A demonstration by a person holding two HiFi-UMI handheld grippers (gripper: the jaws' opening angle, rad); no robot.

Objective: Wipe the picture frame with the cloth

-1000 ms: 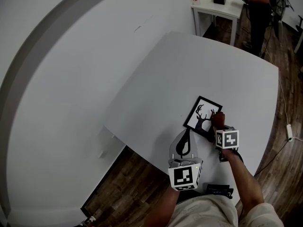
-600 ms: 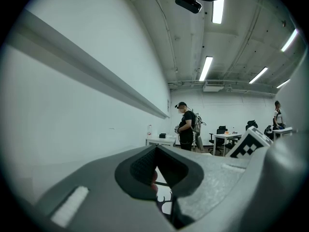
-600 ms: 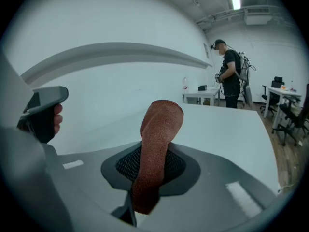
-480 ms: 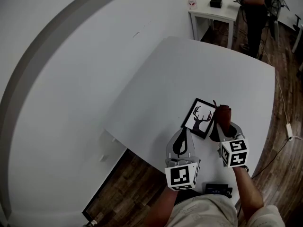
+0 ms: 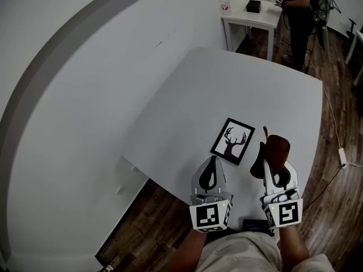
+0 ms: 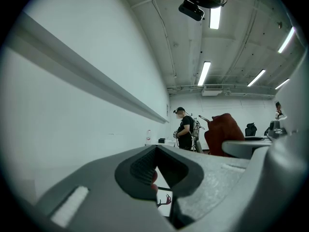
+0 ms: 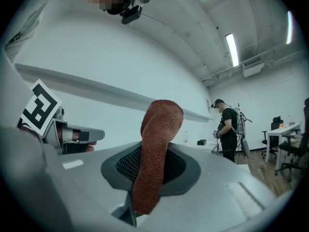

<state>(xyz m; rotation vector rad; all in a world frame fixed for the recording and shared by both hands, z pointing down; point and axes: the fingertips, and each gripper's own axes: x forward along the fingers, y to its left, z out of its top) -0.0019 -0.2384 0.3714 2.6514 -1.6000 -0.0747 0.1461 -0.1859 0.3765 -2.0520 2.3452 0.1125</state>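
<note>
A black picture frame [image 5: 232, 140] with a deer silhouette lies flat on the white table [image 5: 193, 101]. My right gripper [image 5: 277, 166] is to the right of the frame and nearer to me, apart from it. It is shut on a red-brown cloth [image 5: 277, 147] that stands up out of the jaws [image 7: 157, 139]. My left gripper [image 5: 212, 161] is just below the frame's near corner, shut, with nothing in it. A sliver of the frame [image 6: 165, 200] shows under its jaws, and the cloth [image 6: 224, 132] shows at the right of the left gripper view.
A small black device [image 5: 258, 226] lies at the table's near edge between my arms. At the back a white side table [image 5: 252, 13] carries a bottle and a black box, with a person [image 5: 298, 16] standing beside it. Wooden floor with a cable runs along the right.
My right gripper has pulled the cloth off the frame's right edge, back toward me and to the right. The frame now lies uncovered. My left gripper has drawn back slightly.
</note>
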